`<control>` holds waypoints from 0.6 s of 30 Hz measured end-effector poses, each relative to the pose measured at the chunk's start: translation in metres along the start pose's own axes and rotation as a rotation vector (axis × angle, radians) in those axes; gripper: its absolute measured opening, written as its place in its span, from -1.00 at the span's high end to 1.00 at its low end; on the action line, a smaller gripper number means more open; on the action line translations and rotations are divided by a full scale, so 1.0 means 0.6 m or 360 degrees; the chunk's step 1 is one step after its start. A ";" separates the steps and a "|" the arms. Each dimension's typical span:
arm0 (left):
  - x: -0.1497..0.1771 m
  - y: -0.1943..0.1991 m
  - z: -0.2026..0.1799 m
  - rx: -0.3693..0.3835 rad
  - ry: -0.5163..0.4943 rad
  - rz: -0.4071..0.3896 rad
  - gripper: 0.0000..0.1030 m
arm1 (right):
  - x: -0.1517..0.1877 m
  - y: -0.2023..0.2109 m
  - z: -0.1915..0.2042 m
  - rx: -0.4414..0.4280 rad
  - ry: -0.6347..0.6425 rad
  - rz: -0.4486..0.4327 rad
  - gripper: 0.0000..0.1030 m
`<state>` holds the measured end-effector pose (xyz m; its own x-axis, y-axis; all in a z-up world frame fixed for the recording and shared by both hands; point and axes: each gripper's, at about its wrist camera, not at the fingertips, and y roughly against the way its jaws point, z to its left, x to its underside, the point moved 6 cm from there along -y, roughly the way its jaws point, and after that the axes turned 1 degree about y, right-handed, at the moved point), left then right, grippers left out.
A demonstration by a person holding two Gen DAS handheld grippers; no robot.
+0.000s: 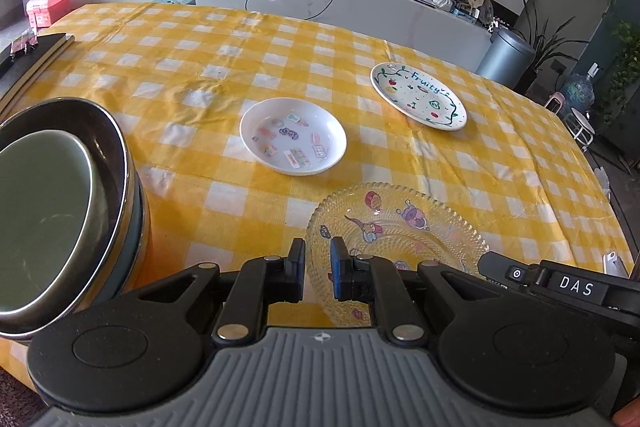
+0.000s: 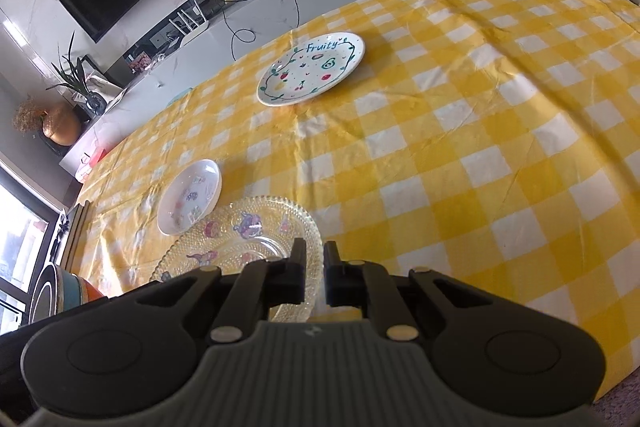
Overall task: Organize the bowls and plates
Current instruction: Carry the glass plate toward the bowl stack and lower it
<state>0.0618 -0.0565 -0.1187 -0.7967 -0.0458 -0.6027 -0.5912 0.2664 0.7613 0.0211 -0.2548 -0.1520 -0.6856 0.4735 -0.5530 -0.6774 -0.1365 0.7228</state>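
Both grippers, left gripper point(image 1: 318, 269) and right gripper point(image 2: 314, 273), pinch the clear beaded glass plate point(image 1: 400, 227) at six o'clock; uneven pulling could crack or drop it.

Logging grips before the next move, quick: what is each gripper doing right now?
Left gripper: shut on the glass plate, at its near rim.
Right gripper: shut on the same glass plate, at its other side.
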 end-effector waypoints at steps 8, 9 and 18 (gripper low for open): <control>0.025 0.001 0.008 -0.0058 -0.0028 0.0032 0.73 | 0.025 0.001 0.006 0.0047 0.0049 0.0038 0.88; 0.029 0.001 0.010 -0.0062 -0.0030 0.0041 0.73 | 0.027 0.001 0.007 0.0053 0.0054 0.0042 0.88; 0.041 0.001 0.016 -0.0133 -0.0068 0.0058 0.73 | 0.046 -0.004 0.022 0.0117 0.0139 0.0072 0.87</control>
<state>0.0432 -0.0483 -0.1355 -0.8126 0.0043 -0.5828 -0.5720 0.1855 0.7990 0.0076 -0.2299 -0.1633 -0.7377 0.3903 -0.5509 -0.6262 -0.0905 0.7744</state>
